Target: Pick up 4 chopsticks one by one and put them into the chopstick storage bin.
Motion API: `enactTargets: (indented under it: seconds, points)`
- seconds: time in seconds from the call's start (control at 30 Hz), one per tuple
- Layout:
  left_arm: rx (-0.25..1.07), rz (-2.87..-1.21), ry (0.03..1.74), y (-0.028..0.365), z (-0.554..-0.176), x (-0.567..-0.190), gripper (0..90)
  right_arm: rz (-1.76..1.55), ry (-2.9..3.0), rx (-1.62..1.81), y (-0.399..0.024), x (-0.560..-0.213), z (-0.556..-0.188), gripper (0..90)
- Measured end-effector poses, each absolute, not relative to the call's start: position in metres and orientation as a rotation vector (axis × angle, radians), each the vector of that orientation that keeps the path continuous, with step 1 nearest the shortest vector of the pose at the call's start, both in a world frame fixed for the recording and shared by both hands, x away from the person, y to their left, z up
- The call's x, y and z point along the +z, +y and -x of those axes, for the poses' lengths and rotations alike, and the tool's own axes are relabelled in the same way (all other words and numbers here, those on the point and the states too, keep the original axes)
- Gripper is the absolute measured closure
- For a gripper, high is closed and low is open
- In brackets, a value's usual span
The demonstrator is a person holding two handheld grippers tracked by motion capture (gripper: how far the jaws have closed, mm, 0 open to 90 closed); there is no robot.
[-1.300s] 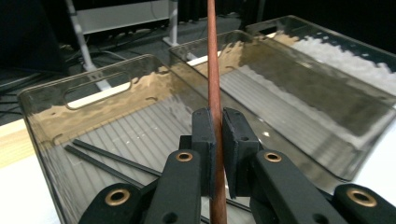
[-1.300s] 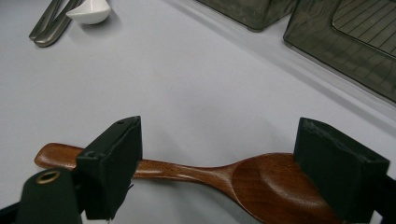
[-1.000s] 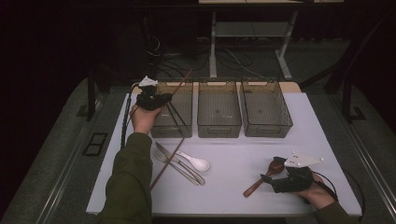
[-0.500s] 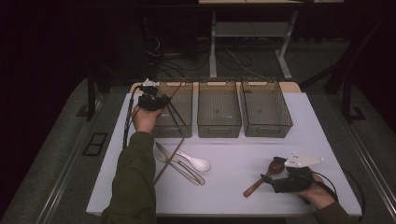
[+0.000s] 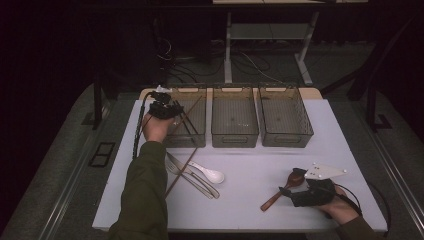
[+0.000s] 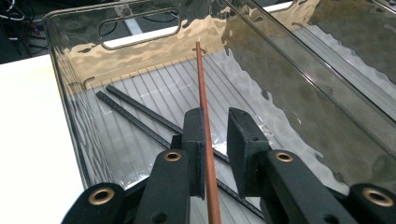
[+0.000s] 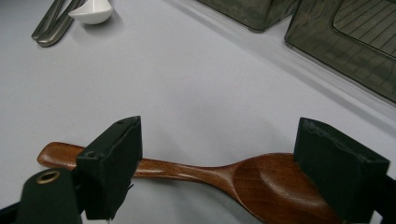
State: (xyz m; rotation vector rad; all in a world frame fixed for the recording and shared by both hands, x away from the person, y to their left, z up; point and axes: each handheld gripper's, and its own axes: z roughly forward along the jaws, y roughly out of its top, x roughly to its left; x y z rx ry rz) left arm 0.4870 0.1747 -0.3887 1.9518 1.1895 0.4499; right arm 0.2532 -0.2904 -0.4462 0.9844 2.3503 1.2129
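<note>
My left gripper hangs over the near left corner of the left clear bin. A thin brown chopstick runs between its jaws, resting against the left pad with a gap to the right pad. The jaws have just been opening and my left gripper is open. Two black chopsticks lie on the bin floor below. My right gripper rests on the table with its jaws wide open astride a wooden spoon, not pressing on it. In the high view, my right gripper sits at the front right beside the wooden spoon.
Two more clear bins stand in a row to the right of the first. A white spoon, metal cutlery and a brown stick lie on the white table near the left forearm.
The left hand has shifted only slightly at the left bin. The right hand and the wooden spoon have stayed where they were.
</note>
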Motion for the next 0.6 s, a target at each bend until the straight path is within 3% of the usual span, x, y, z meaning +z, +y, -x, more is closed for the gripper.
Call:
enactTargets:
  seconds: [0.6]
  points:
    - [0.473, -1.978, 1.073, 0.171, -0.465, -0.373, 45.4, -0.99, 2.351, 1.209, -0.291, -0.446, -0.253, 15.4]
